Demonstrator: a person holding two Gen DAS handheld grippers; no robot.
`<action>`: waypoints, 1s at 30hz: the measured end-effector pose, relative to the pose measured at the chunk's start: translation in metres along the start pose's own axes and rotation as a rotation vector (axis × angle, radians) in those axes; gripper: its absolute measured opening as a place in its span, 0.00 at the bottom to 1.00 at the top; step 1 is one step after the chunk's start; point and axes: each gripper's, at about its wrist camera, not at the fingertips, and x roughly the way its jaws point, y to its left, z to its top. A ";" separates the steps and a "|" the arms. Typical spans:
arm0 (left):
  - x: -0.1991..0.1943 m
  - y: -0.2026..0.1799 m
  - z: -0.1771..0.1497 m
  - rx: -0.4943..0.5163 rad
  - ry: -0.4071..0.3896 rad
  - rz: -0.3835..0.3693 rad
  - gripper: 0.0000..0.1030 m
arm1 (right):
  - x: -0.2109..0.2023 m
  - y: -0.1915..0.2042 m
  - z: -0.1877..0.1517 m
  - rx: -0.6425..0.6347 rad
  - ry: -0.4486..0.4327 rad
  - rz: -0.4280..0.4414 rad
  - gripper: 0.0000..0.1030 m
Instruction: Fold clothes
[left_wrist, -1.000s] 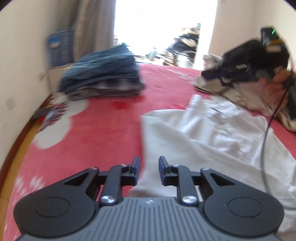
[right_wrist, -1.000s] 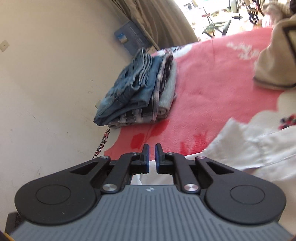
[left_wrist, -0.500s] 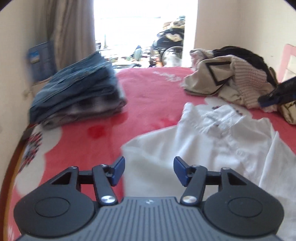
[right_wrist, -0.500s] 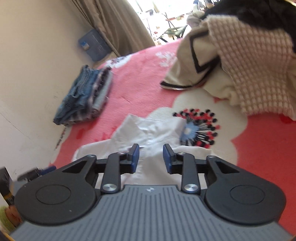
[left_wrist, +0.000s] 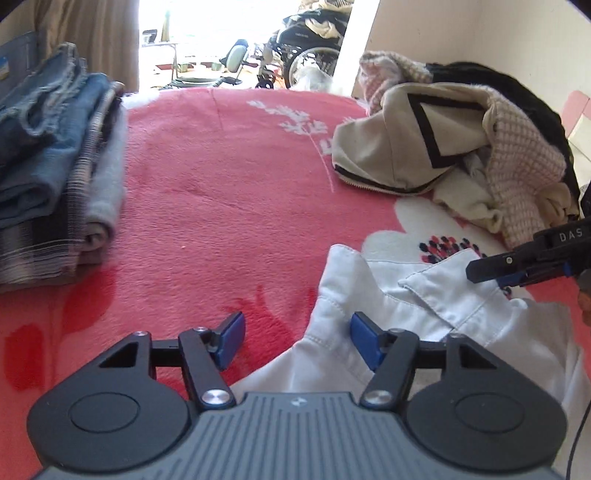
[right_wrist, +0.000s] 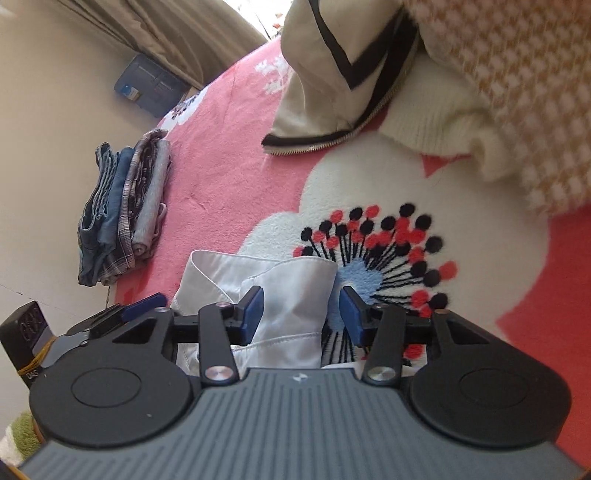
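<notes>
Jaws of your left gripper (left_wrist: 297, 341) stand apart, just closing a little, over the white shirt (left_wrist: 436, 306), pads not pressing it. Your right gripper (right_wrist: 301, 310) has just been opening; its jaws straddle the shirt collar (right_wrist: 291, 291), perhaps brushing it. Your tools hide the shirt's lower part. Farther off lie the folded stack (left_wrist: 55, 177) and the unfolded heap (left_wrist: 461, 155) on the red blanket (left_wrist: 229, 192).

Only readable bit is "DAS" in pale letters on the right gripper (left_wrist: 517, 275), poking in from the side.
</notes>
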 end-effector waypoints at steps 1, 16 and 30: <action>0.004 -0.001 0.002 0.001 0.001 -0.005 0.56 | 0.004 -0.002 0.001 0.013 0.011 0.009 0.43; 0.013 -0.012 0.011 -0.077 -0.028 -0.088 0.15 | 0.020 0.002 0.006 0.016 -0.005 0.075 0.10; -0.052 -0.029 0.012 -0.086 -0.145 -0.157 0.07 | -0.026 0.051 -0.006 -0.086 -0.092 0.096 0.02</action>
